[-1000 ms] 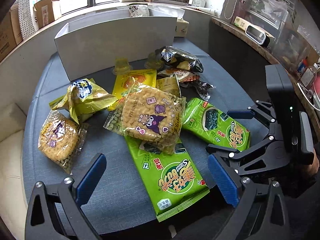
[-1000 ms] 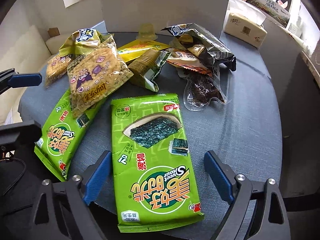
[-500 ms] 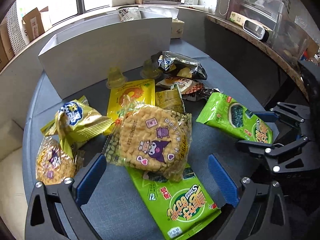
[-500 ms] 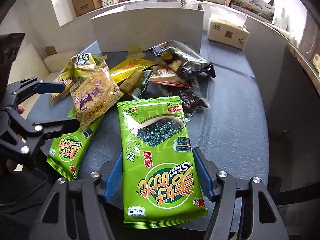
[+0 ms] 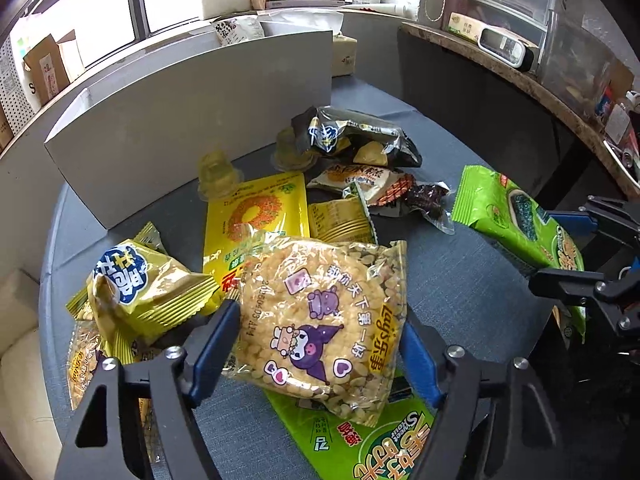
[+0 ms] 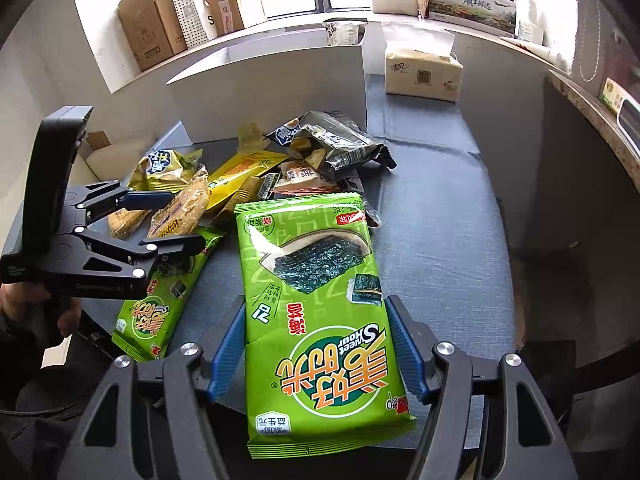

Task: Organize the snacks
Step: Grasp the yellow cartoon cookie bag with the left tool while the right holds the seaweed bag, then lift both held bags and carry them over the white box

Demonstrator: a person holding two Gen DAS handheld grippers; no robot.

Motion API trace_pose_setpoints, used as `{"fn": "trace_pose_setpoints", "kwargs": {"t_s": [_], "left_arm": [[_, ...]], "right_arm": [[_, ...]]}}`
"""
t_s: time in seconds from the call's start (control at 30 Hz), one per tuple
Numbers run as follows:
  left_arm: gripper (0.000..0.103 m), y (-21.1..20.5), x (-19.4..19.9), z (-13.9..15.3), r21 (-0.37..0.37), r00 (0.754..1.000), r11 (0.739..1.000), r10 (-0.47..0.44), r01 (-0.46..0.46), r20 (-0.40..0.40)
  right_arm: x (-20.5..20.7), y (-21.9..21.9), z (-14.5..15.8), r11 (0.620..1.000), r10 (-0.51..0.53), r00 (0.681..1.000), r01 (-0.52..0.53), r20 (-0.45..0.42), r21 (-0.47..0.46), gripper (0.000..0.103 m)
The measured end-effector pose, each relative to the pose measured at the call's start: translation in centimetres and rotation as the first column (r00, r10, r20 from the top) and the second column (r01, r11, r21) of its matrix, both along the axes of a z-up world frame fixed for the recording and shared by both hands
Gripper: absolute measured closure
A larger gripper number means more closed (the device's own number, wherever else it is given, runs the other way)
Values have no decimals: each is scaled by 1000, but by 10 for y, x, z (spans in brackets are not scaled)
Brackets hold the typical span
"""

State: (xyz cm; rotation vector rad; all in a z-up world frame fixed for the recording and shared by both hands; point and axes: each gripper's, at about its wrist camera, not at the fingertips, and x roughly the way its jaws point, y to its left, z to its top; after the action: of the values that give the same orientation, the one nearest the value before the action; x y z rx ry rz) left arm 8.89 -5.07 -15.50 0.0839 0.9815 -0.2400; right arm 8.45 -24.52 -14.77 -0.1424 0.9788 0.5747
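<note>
Table [image 6: 440, 216] carrying the pile; grey open-topped box [image 5: 192, 120] standing at 12 o'clock behind it, probably the sorting bin. Right gripper [image 6: 316, 354] is clamping a green seaweed pack [image 6: 320, 312] by its long edges, raised toward the box. Left gripper [image 5: 320, 354] is pinching a clear rice-cracker bag [image 5: 320, 320] at 6 o'clock, fingers closed on both sides. Second seaweed pack [image 5: 368, 444] is lying underneath. Small jelly cups [image 5: 218, 172] sitting at the box wall.
</note>
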Motion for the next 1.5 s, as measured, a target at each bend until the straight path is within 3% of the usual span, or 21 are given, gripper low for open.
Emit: {"fn": "trace_pose_setpoints", "kwargs": {"t_s": [0.2, 0.5, 0.63, 0.67, 0.7, 0.8, 0.87, 0.97, 1.07, 1.1, 1.3, 1.5], "left_arm": [[35, 23, -4, 19, -80, 999, 996, 36, -33, 27], [36, 45, -22, 65, -151, 990, 987, 71, -52, 120], [37, 55, -12, 85, -169, 981, 983, 97, -68, 168], [48, 59, -8, 90, -178, 979, 981, 102, -69, 179], [52, 63, -4, 97, -181, 976, 981, 109, -75, 191], [51, 72, 13, 115, -156, 965, 985, 112, -76, 236], [54, 82, 21, 116, -167, 967, 981, 134, -98, 217], [46, 86, 17, 107, -199, 974, 977, 110, -70, 198], [11, 82, 23, 88, -203, 984, 976, 106, -75, 144], [5, 80, 27, 81, -204, 987, 976, 99, -72, 128], [3, 51, 62, 38, -111, 998, 994, -12, 18, 59], [3, 35, 102, 2, -59, 995, 994, -95, 93, -33]], "right_arm": [[-1, 2, 3, 1000, 7, 1000, -7, 11, 5, 32], [2, 2, 13, 998, -2, 999, -1, 32, 67, 32], [19, 8, 31, 992, -12, 999, 5, 50, 127, 32], [24, 10, 38, 990, -16, 998, 6, 66, 139, 32], [30, 13, 46, 989, -16, 997, 4, 81, 150, 32], [53, 28, 72, 982, -11, 991, -15, 135, 188, 32], [68, 41, 81, 986, -18, 989, -7, 147, 169, 32], [72, 52, 89, 982, 5, 985, -37, 173, 186, 32], [72, 60, 85, 982, 12, 986, -43, 164, 184, 32], [71, 61, 84, 983, 10, 987, -40, 160, 180, 32], [56, 46, 90, 980, -11, 984, -24, 178, 198, 32], [48, 27, 92, 976, -42, 983, 3, 177, 217, 32]]}}
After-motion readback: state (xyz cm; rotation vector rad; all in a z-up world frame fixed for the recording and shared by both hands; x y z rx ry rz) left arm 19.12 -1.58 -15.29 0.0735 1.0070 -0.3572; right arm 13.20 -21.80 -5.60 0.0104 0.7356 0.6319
